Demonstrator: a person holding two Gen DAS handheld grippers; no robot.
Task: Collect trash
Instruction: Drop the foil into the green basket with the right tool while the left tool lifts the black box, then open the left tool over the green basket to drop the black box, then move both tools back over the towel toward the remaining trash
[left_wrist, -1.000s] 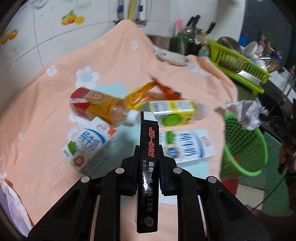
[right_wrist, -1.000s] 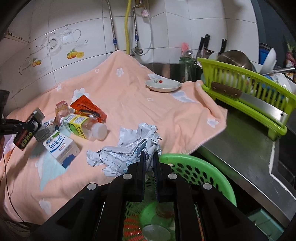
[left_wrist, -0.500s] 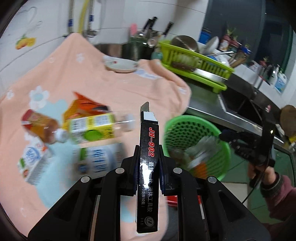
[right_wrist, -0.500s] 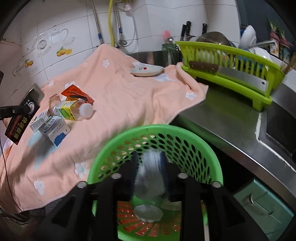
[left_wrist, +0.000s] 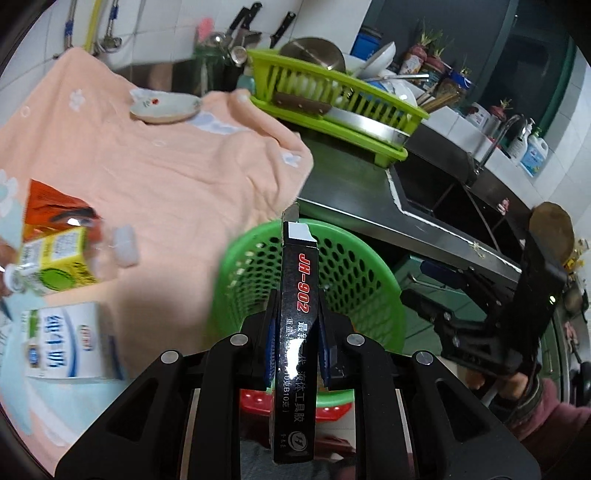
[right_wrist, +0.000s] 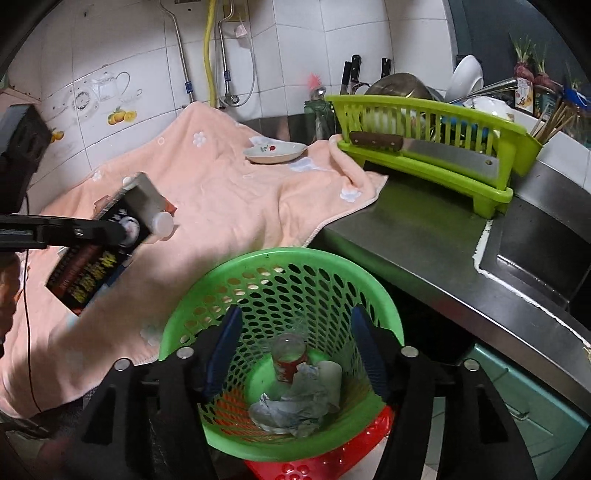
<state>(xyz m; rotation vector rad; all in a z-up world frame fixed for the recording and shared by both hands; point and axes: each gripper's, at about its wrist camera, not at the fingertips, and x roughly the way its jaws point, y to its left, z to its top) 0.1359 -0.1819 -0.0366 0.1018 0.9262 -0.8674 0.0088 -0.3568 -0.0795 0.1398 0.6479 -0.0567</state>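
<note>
Peach towel (right_wrist: 229, 206) covers my counter; left gripper (left_wrist: 295, 332) clamps the black box (left_wrist: 297, 314) over the green basket (right_wrist: 221, 295). Right gripper (right_wrist: 295, 350), jaws just opened, empty above crumpled paper (right_wrist: 291, 406) inside.

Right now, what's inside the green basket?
The green basket holds crumpled paper, a red-labelled clear bottle and a pale cup-like piece. Whatever lies under the paper is covered.

Both grippers black plastic: left gripper (left_wrist: 295, 325), right gripper (right_wrist: 297, 347), silver screws on the links. Blue pads (right_wrist: 225, 347) line the fingers. Maroon sleeve (left_wrist: 554, 417), thin black cable (right_wrist: 27, 332).
</note>
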